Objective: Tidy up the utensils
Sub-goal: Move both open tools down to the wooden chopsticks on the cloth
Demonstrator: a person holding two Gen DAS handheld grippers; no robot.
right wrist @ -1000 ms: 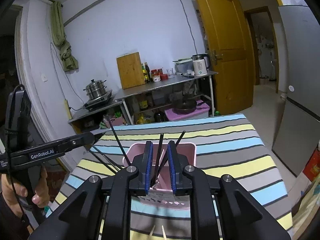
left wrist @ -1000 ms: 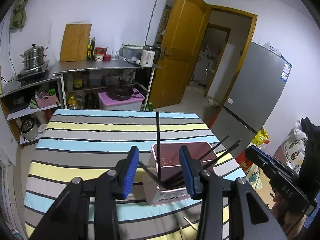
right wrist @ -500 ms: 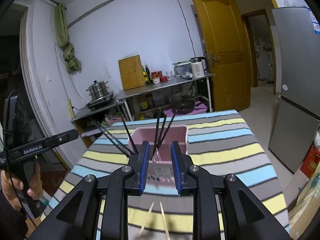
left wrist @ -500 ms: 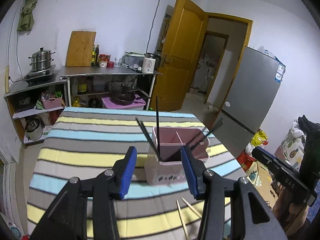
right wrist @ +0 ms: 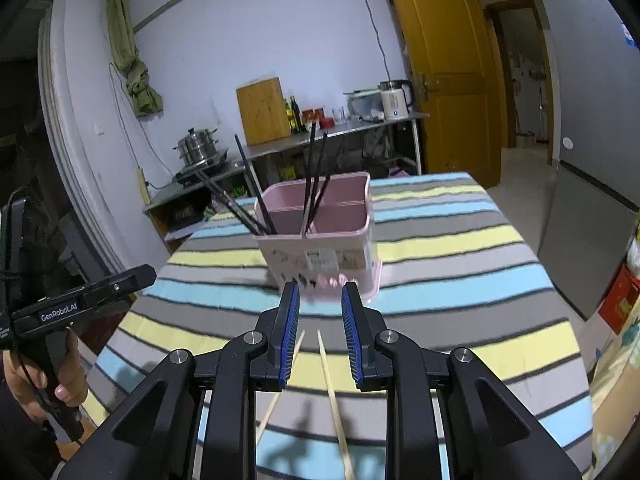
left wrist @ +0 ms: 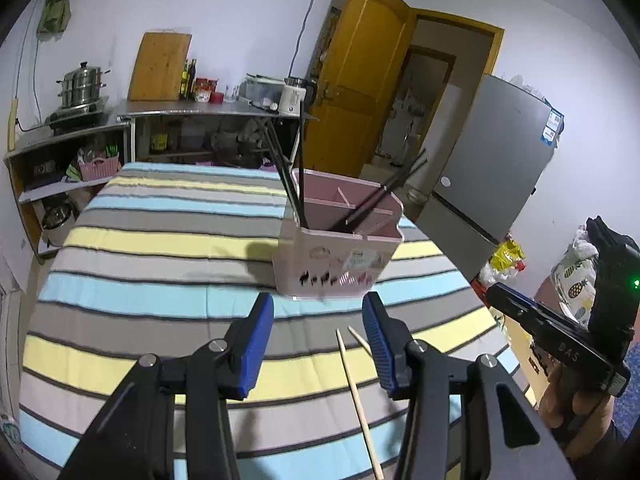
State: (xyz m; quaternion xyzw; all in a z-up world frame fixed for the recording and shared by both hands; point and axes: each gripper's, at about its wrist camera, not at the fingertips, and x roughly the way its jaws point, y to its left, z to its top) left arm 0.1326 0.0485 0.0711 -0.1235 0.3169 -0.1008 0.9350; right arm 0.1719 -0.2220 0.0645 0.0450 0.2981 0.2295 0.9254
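A pink utensil holder (left wrist: 340,252) stands on the striped tablecloth (left wrist: 160,240); it also shows in the right wrist view (right wrist: 320,236). Several black chopsticks (left wrist: 298,176) lean in its compartments, also seen in the right wrist view (right wrist: 316,184). Two wooden chopsticks (left wrist: 356,388) lie on the cloth in front of the holder, also seen in the right wrist view (right wrist: 332,396). My left gripper (left wrist: 318,344) is open and empty, above the cloth short of the holder. My right gripper (right wrist: 320,320) is open and empty, above the wooden chopsticks.
A metal counter (right wrist: 340,132) with a cutting board, bottles and a kettle stands behind the table. A steel pot (left wrist: 82,88) sits on a stove at the left. A yellow door (left wrist: 360,80) and a grey fridge (left wrist: 492,168) are to the right.
Both grippers have pulled back from the pink holder toward the table's near side. The right gripper's jaws have opened wider. The wooden chopsticks have come into view below them.
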